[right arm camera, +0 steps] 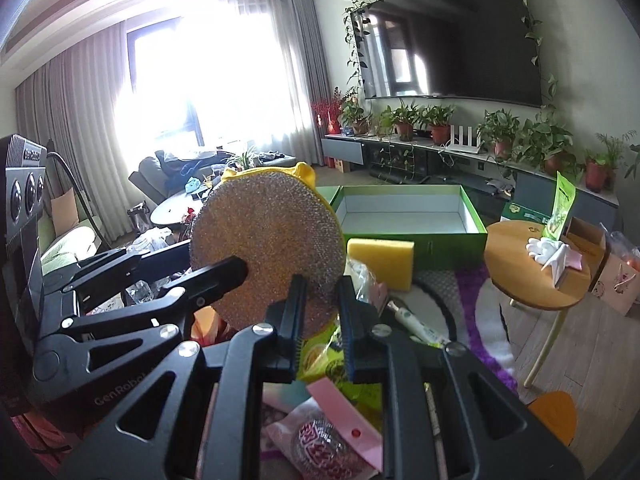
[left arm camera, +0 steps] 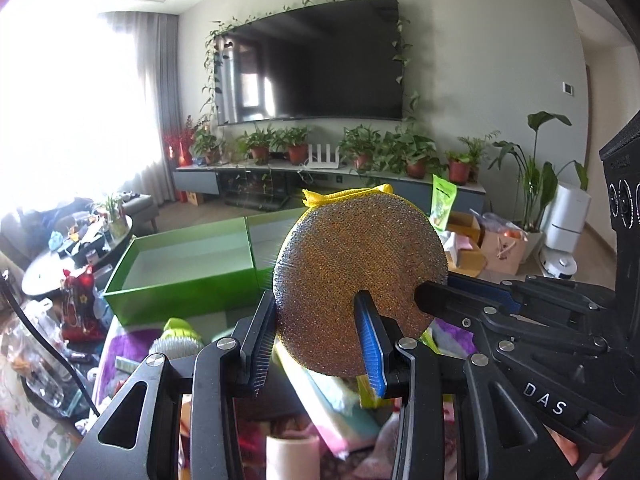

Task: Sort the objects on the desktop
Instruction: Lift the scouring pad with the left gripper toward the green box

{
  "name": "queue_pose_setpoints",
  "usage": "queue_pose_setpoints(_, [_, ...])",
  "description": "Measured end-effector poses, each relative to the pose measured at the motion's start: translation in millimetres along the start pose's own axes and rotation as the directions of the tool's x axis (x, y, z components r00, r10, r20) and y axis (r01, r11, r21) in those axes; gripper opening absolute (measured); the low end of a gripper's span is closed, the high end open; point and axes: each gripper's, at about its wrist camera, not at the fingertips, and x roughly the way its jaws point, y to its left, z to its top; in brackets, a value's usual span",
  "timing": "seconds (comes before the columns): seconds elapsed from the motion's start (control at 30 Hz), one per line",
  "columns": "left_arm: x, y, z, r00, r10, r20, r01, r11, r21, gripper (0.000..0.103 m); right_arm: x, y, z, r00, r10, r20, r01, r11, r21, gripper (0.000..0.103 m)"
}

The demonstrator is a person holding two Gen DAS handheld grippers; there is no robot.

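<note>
Transport step: you have the round scouring pad clamped in both the left gripper and right gripper; next, carry it over the far green box and release.

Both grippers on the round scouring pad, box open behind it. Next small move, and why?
Probably carry the scouring pad forward over the open green box. The left gripper and right gripper both pinch its lower edge, it hangs clear of the clutter, and the visible part of the box looks empty.
</note>
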Motion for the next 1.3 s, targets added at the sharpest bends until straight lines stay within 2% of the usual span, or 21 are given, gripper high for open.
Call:
queue_pose_setpoints(0.5, [54.3, 12.9, 41.5, 1.000, 0.011, -0.002, -0.011, 1.000, 0.000, 0.039, 52.9, -26.6, 48.3, 1.000, 0.003, -0.026, -0.003, 1.000, 0.006, 0.017])
queue_pose_setpoints(0.8, [88.7, 17.3, 57.1, 1.000, 0.022, -0.016, -0.021, 0.999, 0.035, 0.039, 88.3, -45.8, 72.3, 0.998, 0.007, -0.064, -0.005, 1.000, 0.021, 0.018])
queue_pose_setpoints(1.3, [138.8, 29.8, 68.1, 0.998, 0.024, -0.061, -0.024, 1.000, 0.006, 0.039, 135.4, -62.8, 88.0, 0.994, -0.003, -0.108, 0.005, 1.000, 0.023, 0.017])
